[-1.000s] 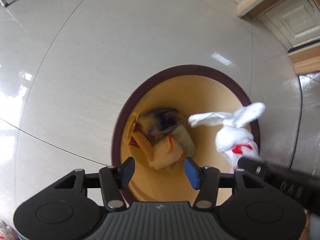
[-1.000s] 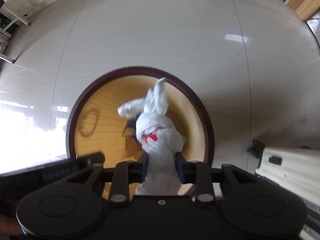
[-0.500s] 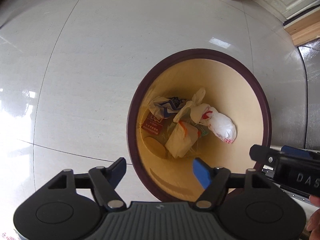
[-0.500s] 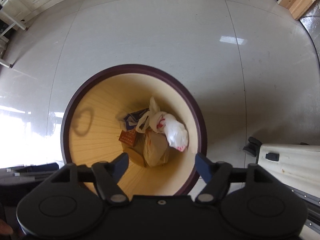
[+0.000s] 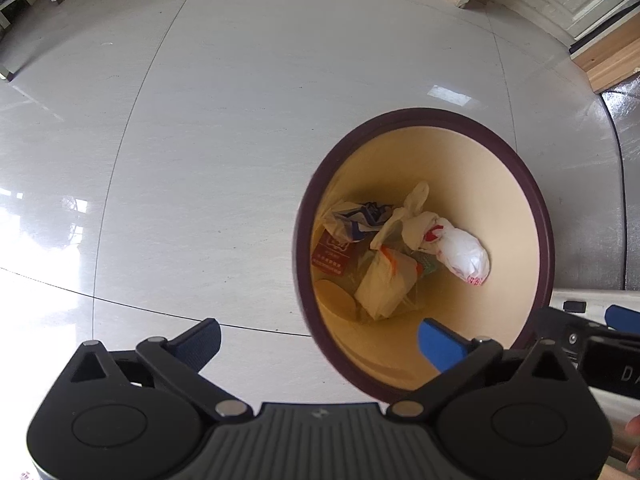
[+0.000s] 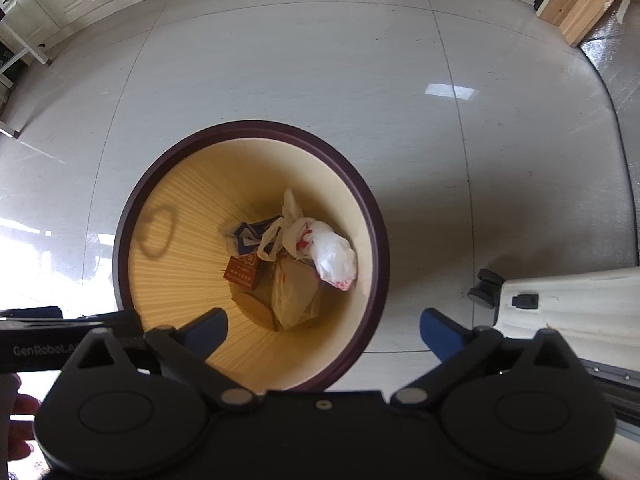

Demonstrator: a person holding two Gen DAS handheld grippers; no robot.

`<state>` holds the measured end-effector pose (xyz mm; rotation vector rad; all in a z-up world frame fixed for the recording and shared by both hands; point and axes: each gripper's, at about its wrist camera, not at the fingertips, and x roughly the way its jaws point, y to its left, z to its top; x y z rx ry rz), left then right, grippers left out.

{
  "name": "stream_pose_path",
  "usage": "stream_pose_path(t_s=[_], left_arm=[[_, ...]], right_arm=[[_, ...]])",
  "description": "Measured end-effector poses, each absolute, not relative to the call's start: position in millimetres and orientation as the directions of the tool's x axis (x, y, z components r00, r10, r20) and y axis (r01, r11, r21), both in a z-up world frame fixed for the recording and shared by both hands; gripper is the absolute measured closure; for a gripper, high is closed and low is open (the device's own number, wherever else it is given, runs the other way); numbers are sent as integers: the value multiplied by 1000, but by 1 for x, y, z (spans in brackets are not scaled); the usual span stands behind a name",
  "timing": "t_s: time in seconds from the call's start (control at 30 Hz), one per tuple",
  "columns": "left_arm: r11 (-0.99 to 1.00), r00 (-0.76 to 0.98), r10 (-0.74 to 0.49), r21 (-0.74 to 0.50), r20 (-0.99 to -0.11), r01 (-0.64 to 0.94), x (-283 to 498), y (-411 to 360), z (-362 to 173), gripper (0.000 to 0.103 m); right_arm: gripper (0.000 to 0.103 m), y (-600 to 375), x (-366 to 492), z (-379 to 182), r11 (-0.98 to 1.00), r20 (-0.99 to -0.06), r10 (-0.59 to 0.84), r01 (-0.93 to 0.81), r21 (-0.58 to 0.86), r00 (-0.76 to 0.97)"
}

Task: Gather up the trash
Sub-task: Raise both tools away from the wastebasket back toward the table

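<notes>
In the left wrist view, the left gripper (image 5: 318, 338) is spread wide and empty above the round dark-rimmed waste bin with a tan interior (image 5: 532, 200); the knotted white plastic bag with red print (image 5: 460, 254) lies at the bottom among other wrappers. In the right wrist view, the right gripper (image 6: 323, 328) is likewise spread and empty over the bin, and the bag, judged light, soft and slippery, is best pinched at its twisted handle loops (image 6: 276, 236).

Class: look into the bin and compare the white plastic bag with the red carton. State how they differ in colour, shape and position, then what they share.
The white plastic bag is soft, crumpled and knotted, white with red print; the red carton is flat, rectangular and stiff-looking, brownish red with pale lettering. The bag lies on the right of the pile, the carton on the left. Both rest at the bottom of the bin, held by no gripper.
</notes>
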<state>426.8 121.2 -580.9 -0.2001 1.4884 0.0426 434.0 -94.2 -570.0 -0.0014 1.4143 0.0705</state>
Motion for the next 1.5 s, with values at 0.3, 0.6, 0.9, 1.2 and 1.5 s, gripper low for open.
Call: stream_pose_path(t_s=[0.3,0.6,0.9,1.2,1.5], left_arm=[[984,110,-93,-108,-990,-139,410,134,-549,0],[987,139,-80,-97,-987,-125,388,149,-493,0],[989,195,-82,-104,-977,-104,363,158,-410,0],[987,281,-61,-100,-958,-128,347,168,-298,0],[990,427,-60,-108,-902,-88,334,165,-188,0]], right_arm=[[0,-93,415,-548,999,-986,19,-31,14,167],[0,-83,393,-499,999,-986,2,-36,-4,170],[0,-77,372,-423,999,-977,-37,-27,-44,210],[0,-76,352,-317,999,-966,-51,10,-50,253],[0,-77,338,-193,999,-927,-22,-17,-31,374]])
